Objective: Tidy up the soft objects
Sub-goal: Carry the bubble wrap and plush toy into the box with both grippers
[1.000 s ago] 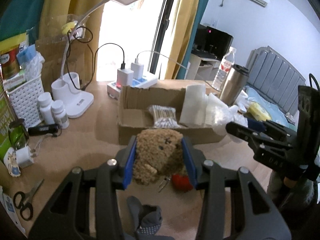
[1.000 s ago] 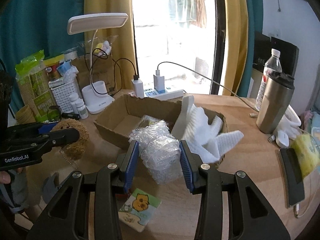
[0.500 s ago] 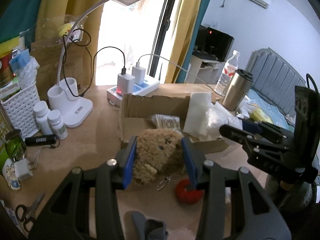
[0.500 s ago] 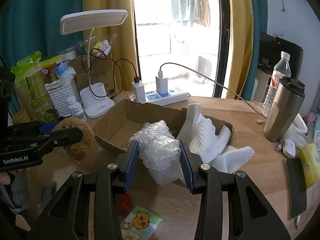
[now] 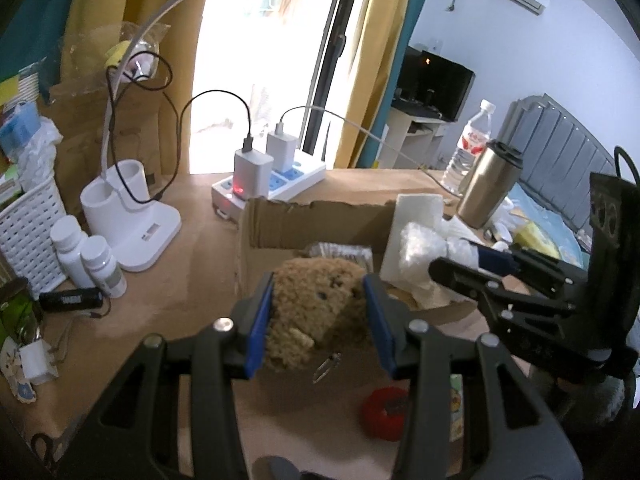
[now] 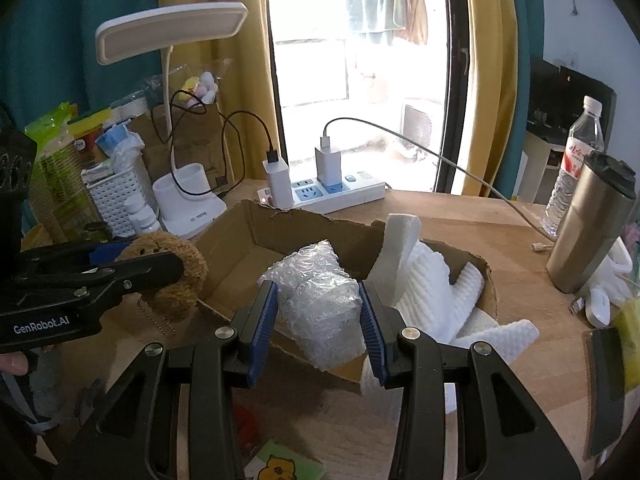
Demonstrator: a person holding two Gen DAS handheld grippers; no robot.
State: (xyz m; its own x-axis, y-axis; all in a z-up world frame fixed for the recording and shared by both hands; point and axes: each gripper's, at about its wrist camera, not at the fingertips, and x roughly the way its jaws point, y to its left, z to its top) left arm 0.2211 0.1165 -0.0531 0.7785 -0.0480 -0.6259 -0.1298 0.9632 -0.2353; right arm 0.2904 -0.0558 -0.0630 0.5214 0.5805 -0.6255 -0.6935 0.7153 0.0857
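My left gripper (image 5: 318,322) is shut on a brown plush toy (image 5: 314,320) with a dangling keychain, held above the desk just in front of the open cardboard box (image 5: 312,222). My right gripper (image 6: 318,324) is shut on a wad of clear bubble wrap (image 6: 316,296), held over the box's near edge (image 6: 320,364). White foam sheets (image 6: 428,292) lie in the box's right half. The plush (image 6: 168,272) and the left gripper show at the left of the right wrist view, beside the box's left corner.
A white desk lamp (image 5: 132,216), a power strip with chargers (image 5: 272,178), pill bottles (image 5: 88,260) and a white basket (image 5: 28,236) stand left and behind. A steel tumbler (image 6: 588,232) and water bottle (image 6: 576,160) stand right. A red object (image 5: 384,412) and a sticker card (image 6: 284,466) lie in front.
Both grippers have risen and moved forward toward the box with their loads. The bubble wrap is now over the box's near edge and the plush closer to the box's left front.
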